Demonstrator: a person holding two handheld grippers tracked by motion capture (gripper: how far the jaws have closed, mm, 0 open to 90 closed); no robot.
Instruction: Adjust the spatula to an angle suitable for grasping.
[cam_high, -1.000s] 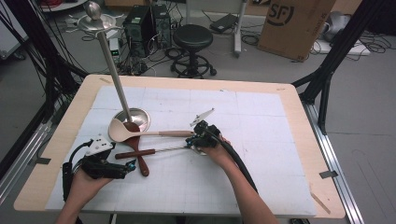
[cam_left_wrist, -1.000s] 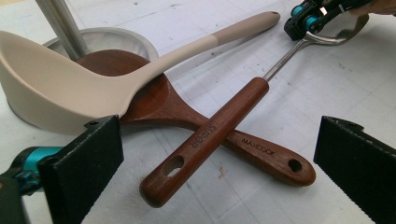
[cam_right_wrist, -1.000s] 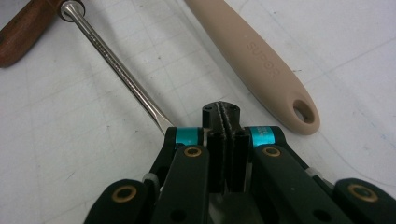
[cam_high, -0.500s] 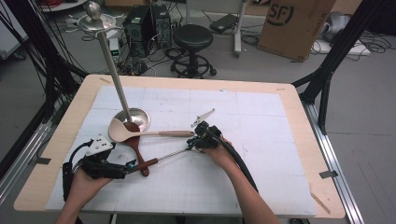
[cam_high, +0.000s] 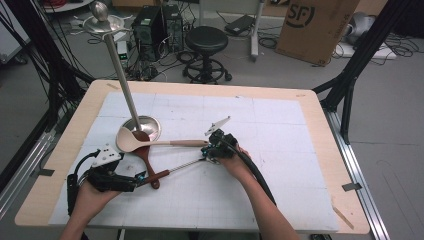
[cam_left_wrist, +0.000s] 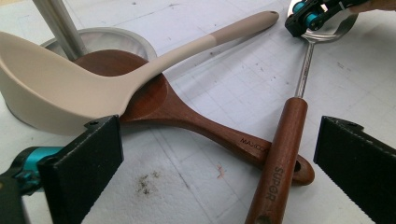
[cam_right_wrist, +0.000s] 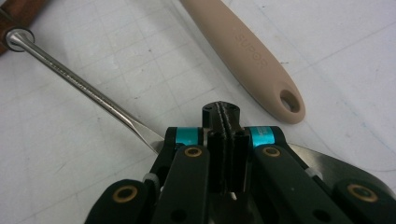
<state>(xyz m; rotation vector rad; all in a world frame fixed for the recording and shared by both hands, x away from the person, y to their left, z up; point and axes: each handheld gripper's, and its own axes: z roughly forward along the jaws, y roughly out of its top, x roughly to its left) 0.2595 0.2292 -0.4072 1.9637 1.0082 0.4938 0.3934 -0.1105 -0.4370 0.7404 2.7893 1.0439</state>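
Right gripper view hides my metal utensil's (cam_right_wrist: 79, 86) blade under the clamped right hand-held gripper (cam_right_wrist: 226, 116); my left hand-held gripper (cam_left_wrist: 219, 163) gapes wide.

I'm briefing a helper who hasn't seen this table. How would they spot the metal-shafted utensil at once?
Start at the tall steel stand on the white mat. Just in front lie three crossed utensils: a beige plastic ladle, a dark wooden spoon, and the target utensil. Only it has a thin steel shaft joined to a reddish-brown wooden handle.
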